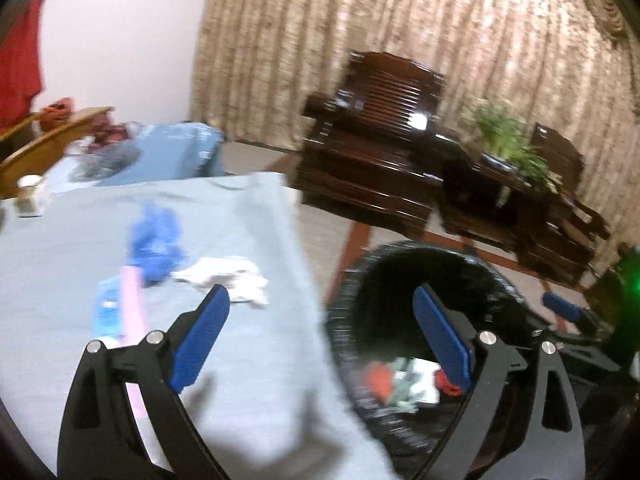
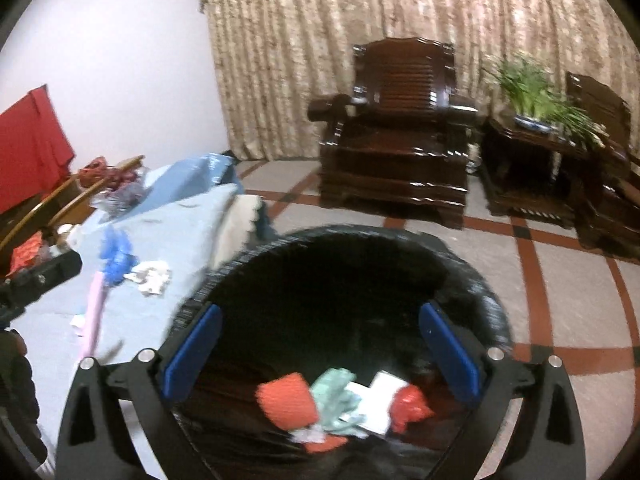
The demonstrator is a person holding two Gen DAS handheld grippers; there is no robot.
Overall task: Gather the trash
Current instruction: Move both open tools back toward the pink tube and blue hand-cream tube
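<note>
A black-lined trash bin [image 1: 344,312] [image 2: 480,280] stands beside the table covered in a pale blue cloth [image 1: 60,260] [image 2: 180,220]. Inside it lie an orange piece [image 2: 286,400], a green crumpled wad [image 2: 334,396], white paper [image 2: 380,396] and a red scrap [image 2: 410,404]. On the cloth rest a blue crumpled wad [image 1: 156,240] [image 2: 116,256], a white tissue [image 1: 228,276] [image 2: 150,276], a pink strip [image 1: 132,304] [image 2: 94,312] and a blue packet [image 1: 106,308]. My left gripper [image 1: 320,296] is open, straddling the table edge and the bin. My right gripper [image 2: 320,312] hangs open over the bin, holding nothing.
A dark wooden armchair [image 1: 372,140] [image 2: 400,140] and a side table with a green plant [image 2: 532,92] stand on the tiled floor before a beige curtain. A small jar [image 1: 30,194] sits at the table's far left. Wooden chair backs [image 2: 60,200] rise behind the table.
</note>
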